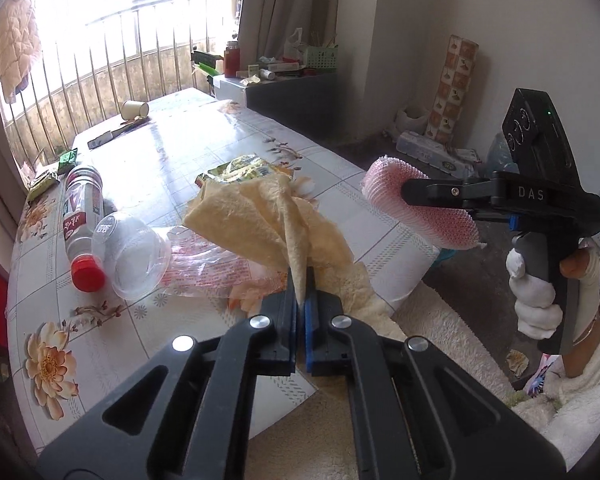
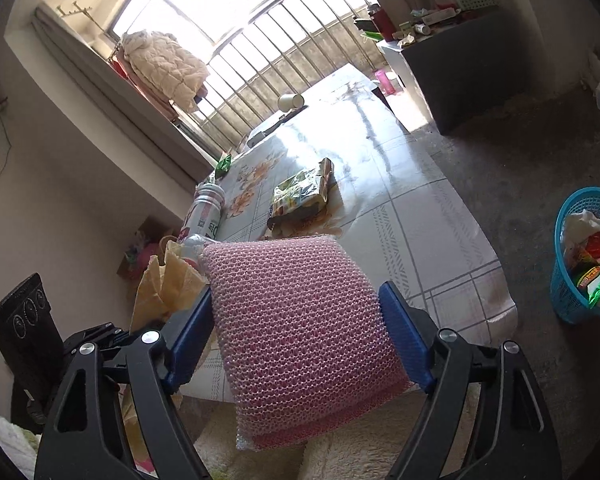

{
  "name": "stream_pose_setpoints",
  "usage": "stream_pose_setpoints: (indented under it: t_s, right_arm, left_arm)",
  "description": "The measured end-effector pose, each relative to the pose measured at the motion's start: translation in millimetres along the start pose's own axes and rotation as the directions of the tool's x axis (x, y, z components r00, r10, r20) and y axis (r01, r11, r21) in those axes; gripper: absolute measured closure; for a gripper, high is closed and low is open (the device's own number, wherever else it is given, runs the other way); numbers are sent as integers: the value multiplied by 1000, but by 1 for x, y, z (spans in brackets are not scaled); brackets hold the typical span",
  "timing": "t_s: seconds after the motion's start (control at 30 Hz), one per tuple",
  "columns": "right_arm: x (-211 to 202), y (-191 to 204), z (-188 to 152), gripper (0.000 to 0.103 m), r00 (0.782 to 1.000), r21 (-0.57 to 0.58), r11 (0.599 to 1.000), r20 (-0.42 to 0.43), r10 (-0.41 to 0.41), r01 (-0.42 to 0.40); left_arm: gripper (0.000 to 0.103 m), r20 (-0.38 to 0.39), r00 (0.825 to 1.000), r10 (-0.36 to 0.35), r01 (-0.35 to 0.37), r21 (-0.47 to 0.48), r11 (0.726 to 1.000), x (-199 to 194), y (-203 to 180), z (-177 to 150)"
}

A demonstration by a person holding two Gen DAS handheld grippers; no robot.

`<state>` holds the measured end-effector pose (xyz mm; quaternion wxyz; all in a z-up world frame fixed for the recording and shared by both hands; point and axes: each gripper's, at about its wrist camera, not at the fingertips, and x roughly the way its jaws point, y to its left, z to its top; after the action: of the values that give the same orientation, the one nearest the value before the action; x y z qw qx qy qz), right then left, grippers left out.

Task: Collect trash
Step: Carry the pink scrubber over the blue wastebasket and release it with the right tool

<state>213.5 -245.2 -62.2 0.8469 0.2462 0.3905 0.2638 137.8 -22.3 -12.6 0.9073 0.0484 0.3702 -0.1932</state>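
Left gripper [image 1: 302, 300]: jaws clamped tight on a crumpled yellow napkin [image 1: 268, 224], lifted above the table [image 1: 180, 152].
Right gripper [image 2: 296, 320]: jaws wide, pads squeezing a pink bubble-wrap pad [image 2: 300, 320].
Blue basket [image 2: 572, 292]: on the floor, right of the table, trash inside.

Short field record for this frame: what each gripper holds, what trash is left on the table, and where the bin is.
left gripper: shut on yellow cloth
right gripper: clamped on pink mesh pad
left on table: plastic bottle, clear cup, snack wrapper, paper cup
bin: blue basket on floor, already holding trash
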Motion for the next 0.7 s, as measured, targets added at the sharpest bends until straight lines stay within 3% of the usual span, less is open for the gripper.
stream_pose_setpoints:
  t_s: [0.2, 0.37, 0.53, 0.63, 0.7]
  right_arm:
    - [-62, -46, 4, 24, 989, 115, 993, 145, -22, 5]
    - [-121, -107, -3, 24, 951, 233, 959, 222, -214, 161]
    - [-147, -173, -14, 24, 882, 282, 866, 117, -458, 412]
    - [-131, -218, -15, 24, 818, 229, 794, -16, -575, 563]
    - [-112, -249, -13, 24, 784, 184, 763, -102, -612, 620]
  left_arm:
    - [102, 43, 991, -130, 126, 75, 989, 18, -47, 49]
    - [102, 12, 970, -241, 238, 130, 963, 52, -98, 78]
    - [102, -53, 951, -304, 309, 160, 937, 97, -142, 93]
    - [102, -95, 938, -333, 344, 152, 926, 123, -162, 95]
    - [102, -121, 932, -342, 358, 149, 922, 141, -171, 96]
